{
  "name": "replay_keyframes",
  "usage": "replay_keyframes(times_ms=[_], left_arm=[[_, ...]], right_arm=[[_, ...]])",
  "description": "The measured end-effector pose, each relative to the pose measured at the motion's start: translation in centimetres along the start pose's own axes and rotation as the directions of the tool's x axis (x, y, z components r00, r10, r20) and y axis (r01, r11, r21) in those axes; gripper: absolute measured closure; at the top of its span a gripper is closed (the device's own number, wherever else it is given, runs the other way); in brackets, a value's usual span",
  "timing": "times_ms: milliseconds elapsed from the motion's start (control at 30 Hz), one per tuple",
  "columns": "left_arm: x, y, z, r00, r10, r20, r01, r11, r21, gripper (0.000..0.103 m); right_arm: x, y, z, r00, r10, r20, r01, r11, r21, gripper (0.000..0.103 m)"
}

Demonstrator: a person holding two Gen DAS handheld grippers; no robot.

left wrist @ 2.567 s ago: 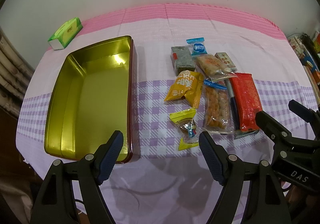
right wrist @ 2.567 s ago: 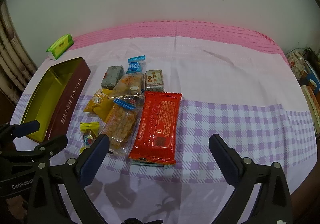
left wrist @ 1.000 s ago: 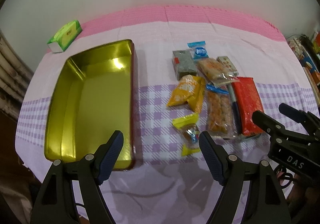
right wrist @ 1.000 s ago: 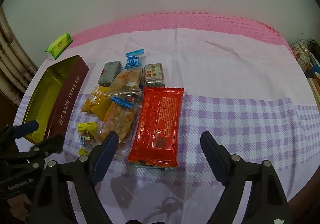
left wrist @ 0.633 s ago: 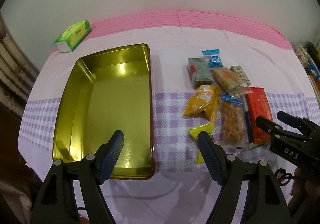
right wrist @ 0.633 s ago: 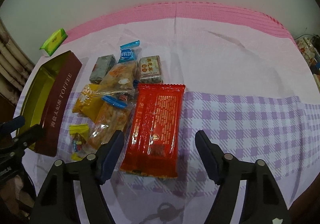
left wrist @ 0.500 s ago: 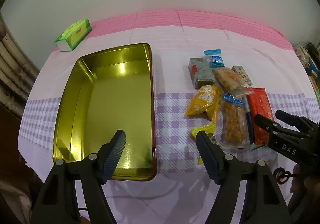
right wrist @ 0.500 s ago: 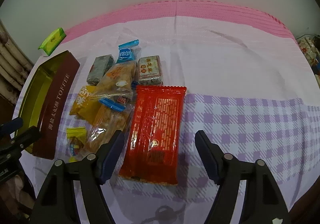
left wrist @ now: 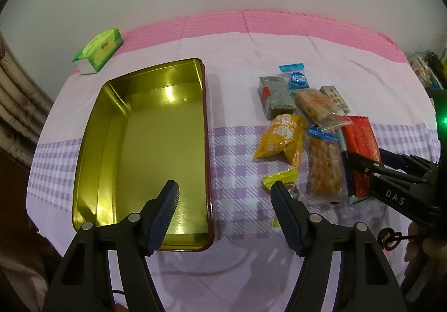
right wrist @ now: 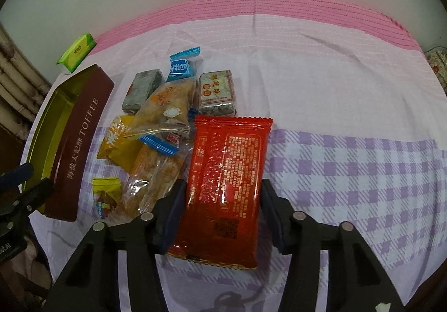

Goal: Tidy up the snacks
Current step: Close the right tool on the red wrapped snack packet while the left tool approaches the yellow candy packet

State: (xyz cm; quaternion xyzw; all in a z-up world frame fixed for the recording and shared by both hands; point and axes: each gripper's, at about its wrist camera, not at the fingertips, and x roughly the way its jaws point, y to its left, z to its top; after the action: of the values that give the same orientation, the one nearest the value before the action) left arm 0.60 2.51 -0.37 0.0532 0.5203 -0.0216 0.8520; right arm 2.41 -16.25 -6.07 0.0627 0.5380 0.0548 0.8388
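On pink and purple checked cloth, my right gripper [right wrist: 220,211] is closing around the red packet [right wrist: 225,180] at lower centre, left gripper [left wrist: 225,201] apart over the tin [left wrist: 92,144]; next I lift it there.

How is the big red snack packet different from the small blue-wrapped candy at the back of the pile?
The red packet is a long flat pouch, the biggest snack here; the blue candy is a small wrapper, among the smallest. The red packet lies nearest, between the closing fingers of the right gripper; the blue candy lies at the far end, away from both grippers. The red packet is opaque red with fine print; the blue candy has bold white lettering. Both are sealed and lie on the tablecloth.
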Motion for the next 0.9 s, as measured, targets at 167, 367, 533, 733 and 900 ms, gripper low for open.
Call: replay_keyframes(times_ms=[167, 367, 533, 733, 900], left_arm=[[-0.1, -0.8, -0.1, 1.0, -0.002, -0.007, 0.002, 1.0, 0.019, 0.035], [-0.1, -1.5, 0.0, 0.999, -0.03, -0.02, 0.031, 0.999, 0.024, 0.035], [0.0, -2.1, 0.2, 0.996, -0.077, -0.054, 0.078, 0.997, 0.019, 0.035], [0.6, -3.0, 0.3, 0.983, -0.141, -0.121, 0.143, 0.99, 0.008, 0.044], [1.9, -3.4, 0.6, 0.959, -0.197, -0.202, 0.192, 0.98, -0.042, 0.053]], right_arm=[[-0.3, -0.6, -0.1, 1.0, 0.012, 0.006, -0.012, 1.0, 0.013, 0.06], [-1.0, -2.1, -0.3, 1.0, -0.008, 0.017, 0.007, 0.999, 0.033, 0.06], [-1.5, -4.5, -0.5, 0.998, -0.058, 0.019, 0.056, 0.996, 0.065, 0.06], [-1.4, -7.4, -1.3, 0.994, -0.113, -0.009, 0.113, 0.989, 0.098, 0.06], [-1.5, -8.0, -1.4, 0.992, -0.127, 0.001, 0.126, 0.987, 0.097, 0.06]])
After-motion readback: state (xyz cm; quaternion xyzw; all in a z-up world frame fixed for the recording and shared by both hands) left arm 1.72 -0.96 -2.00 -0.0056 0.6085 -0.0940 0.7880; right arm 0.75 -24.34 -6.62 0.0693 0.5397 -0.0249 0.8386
